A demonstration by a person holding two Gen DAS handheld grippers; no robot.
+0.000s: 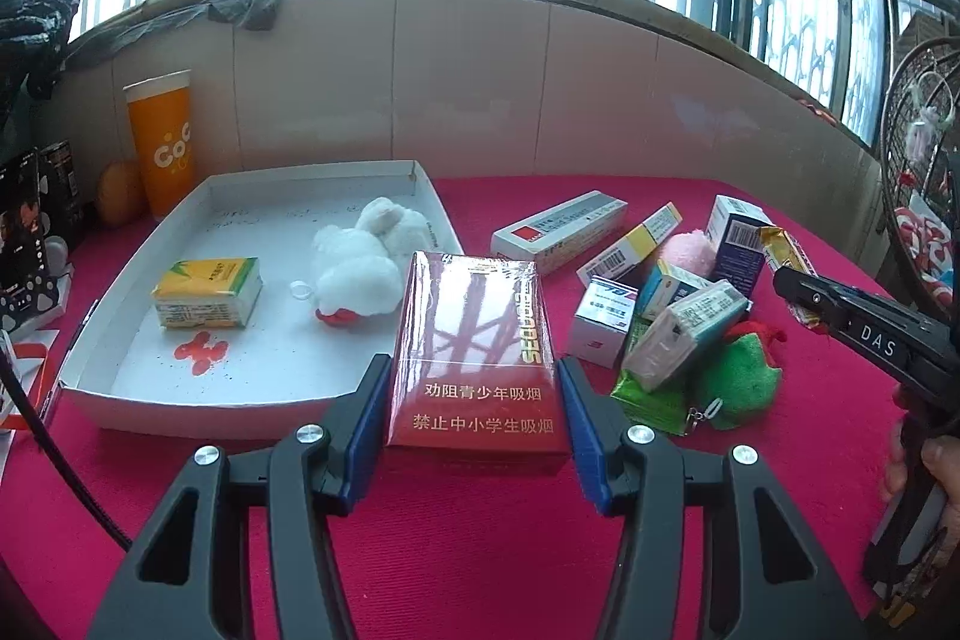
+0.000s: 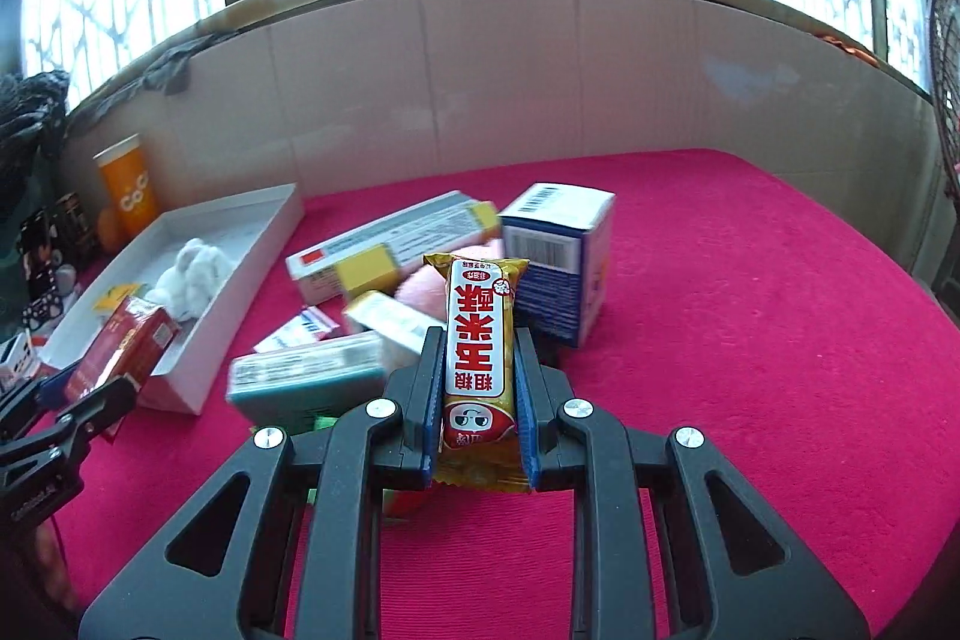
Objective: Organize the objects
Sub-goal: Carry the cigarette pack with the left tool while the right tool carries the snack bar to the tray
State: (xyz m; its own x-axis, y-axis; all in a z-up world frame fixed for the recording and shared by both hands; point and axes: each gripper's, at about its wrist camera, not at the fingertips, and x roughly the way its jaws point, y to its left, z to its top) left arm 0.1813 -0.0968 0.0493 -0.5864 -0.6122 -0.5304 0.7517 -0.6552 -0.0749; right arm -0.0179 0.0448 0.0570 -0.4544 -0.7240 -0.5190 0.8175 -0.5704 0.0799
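Above the pink cloth, our left gripper (image 1: 474, 376) clamps the red cigarette pack (image 1: 477, 340) near the white tray (image 1: 96, 334); our right gripper (image 2: 474, 388) pinches the yellow snack bar (image 2: 480, 340), whose slick wrapper could slip free.

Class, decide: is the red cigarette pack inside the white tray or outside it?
Outside. The red cigarette pack is clamped in the left gripper, short of the white tray wall.

A glossy red cigarette pack (image 1: 477, 352) sat clamped lengthwise above the white tray's (image 1: 96, 340) near edge; a yellow snack bar (image 2: 480, 340) stood pinched upright.
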